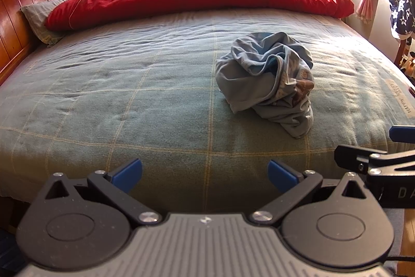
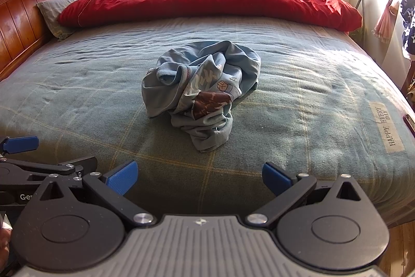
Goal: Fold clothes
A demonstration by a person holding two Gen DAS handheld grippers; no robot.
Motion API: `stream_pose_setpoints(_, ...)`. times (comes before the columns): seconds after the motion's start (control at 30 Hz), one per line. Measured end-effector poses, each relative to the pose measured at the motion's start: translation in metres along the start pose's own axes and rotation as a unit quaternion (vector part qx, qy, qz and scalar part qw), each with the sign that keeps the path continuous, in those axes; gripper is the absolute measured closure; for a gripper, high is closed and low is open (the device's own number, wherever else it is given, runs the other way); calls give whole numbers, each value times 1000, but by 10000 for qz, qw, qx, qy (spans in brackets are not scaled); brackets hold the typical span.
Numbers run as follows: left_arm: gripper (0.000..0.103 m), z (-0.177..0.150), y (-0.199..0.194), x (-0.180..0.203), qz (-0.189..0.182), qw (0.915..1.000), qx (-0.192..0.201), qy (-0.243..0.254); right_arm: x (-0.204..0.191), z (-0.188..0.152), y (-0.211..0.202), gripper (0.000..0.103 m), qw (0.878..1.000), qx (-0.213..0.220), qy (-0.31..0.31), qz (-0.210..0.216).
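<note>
A: Where's the garment?

B: The blue-grey shirt [image 2: 199,92] lies in a crumpled heap near the middle of the bed, on the green checked blanket [image 2: 324,100]. A printed patch with brown shapes shows on its near side, and a ribbed cuff or collar curls out on the left of the heap. I can't tell which.

A: Any fold made?

B: None that I can see. It is 1 bunched mound, no flat panel, no sleeve laid out. I'd judge the task at its very start: the shirt has to be picked up, spread flat, then folded.

A: And the claws?

B: Both released, holding nothing. The left gripper [image 1: 205,174] has its blue pads spread wide over the blanket's near edge, well short of the shirt. The right gripper [image 2: 198,177] is the same, spread and bare, with the heap straight ahead of it. The 2 sit side by side.

A: Anything beyond?

B: A red duvet [image 2: 207,1] rolled along the far side, a grey pillow [image 2: 57,14] against the wooden headboard [image 2: 23,17], clothes hanging by the window.
</note>
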State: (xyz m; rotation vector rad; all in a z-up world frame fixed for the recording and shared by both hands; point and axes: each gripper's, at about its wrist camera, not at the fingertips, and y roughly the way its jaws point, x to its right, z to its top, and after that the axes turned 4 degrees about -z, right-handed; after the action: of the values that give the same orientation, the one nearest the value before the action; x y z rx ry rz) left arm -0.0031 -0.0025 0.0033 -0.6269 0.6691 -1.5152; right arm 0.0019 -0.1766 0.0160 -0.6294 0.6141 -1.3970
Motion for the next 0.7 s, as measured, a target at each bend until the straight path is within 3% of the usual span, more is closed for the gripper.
stream_pose_setpoints(0.7, 1, 1, -2, -1, 5, 10000, 3, 2, 1, 0, -1, 0, 10000, 1, 12, 6)
